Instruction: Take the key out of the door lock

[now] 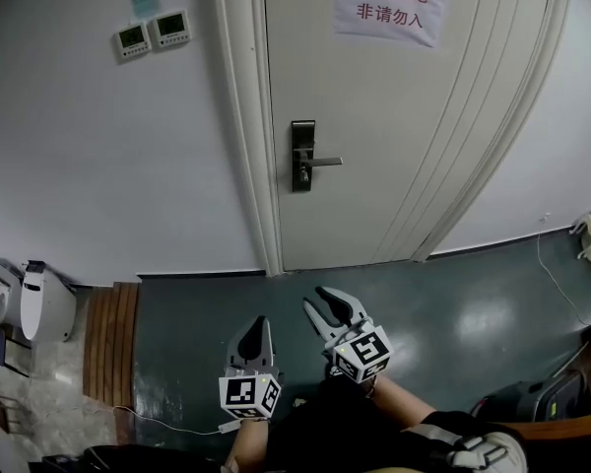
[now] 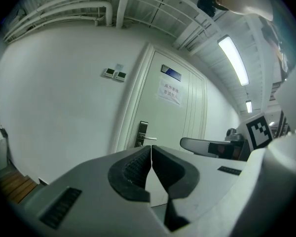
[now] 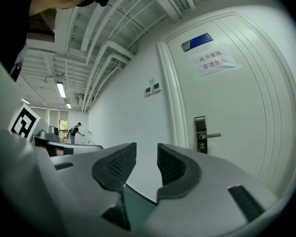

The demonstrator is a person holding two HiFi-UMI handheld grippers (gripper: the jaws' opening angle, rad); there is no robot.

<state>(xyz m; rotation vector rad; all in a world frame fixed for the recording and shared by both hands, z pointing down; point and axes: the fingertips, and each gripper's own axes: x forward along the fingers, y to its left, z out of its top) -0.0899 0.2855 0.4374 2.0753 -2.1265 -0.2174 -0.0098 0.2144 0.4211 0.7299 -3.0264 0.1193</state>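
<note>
Heads up, you're standing well back from the white panelled door rn, both tools hanging low over the floor. The left gripper is sitting with its jaws pressed fully together, nothing in them. The right gripper is holding its jaws a fair way apart, also empty.

The dark metal lock plate is sitting on the door's left edge with a silver lever handle sticking out to the right. The key should be in the plate under that lever, but tbh it's too small to make out from here.

What's worrying me, imo:
- You're approaching blind on a tiny target, so the open jaws could be clipping the lever instead of landing on the key.
- If the key isn't turned to its pull-out position, tugging is prob just going to make the pads slip off.
- Coming in at an angle means you're levering the key sideways in the cylinder rather than drawing it straight out.

Room-wise: you're looking at a glossy dark green-grey floor, a plain white wall with two small control panels, and a paper sign up on the door. A thin white cable is trailing across the floor at right, so watch your feet while walking in.
</note>
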